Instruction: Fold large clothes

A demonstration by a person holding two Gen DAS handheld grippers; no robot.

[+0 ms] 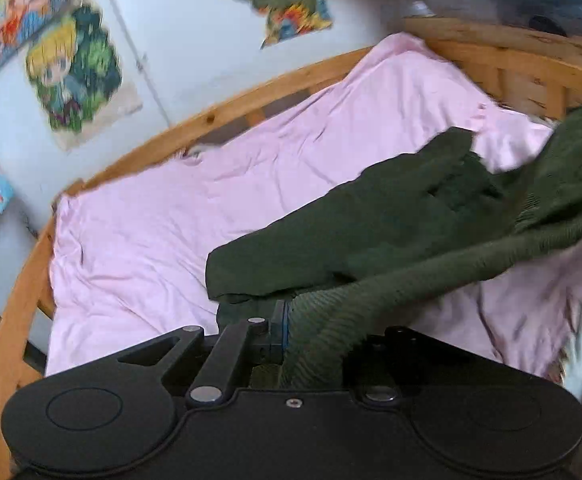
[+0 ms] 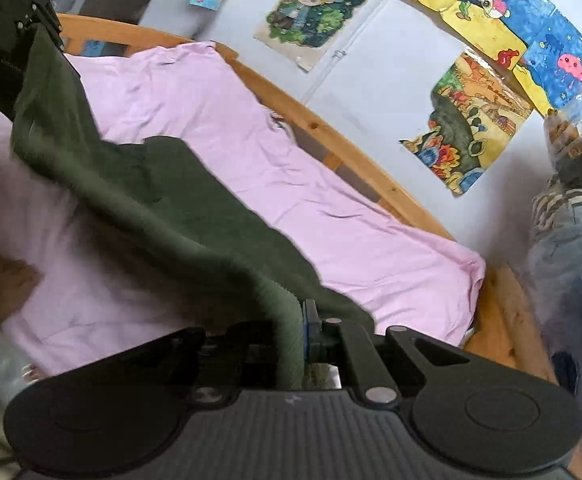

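Note:
A dark green knitted garment point(image 1: 391, 216) hangs stretched above a bed with a pink sheet point(image 1: 211, 184). My left gripper point(image 1: 291, 328) is shut on its ribbed hem, which runs from the jaws off to the right. In the right wrist view the same green garment point(image 2: 179, 200) slopes from the upper left down to my right gripper point(image 2: 295, 336), which is shut on the ribbed edge too. The left gripper point(image 2: 15, 20) shows at the top left of that view, holding the other end of the cloth. Part of the garment still drapes onto the sheet.
A wooden bed rail point(image 1: 251, 92) curves behind the pink sheet point(image 2: 331, 208). The wall behind carries colourful drawings point(image 2: 479, 128). A heap of bags and clothes point(image 2: 571, 200) sits at the right, beyond the foot of the bed.

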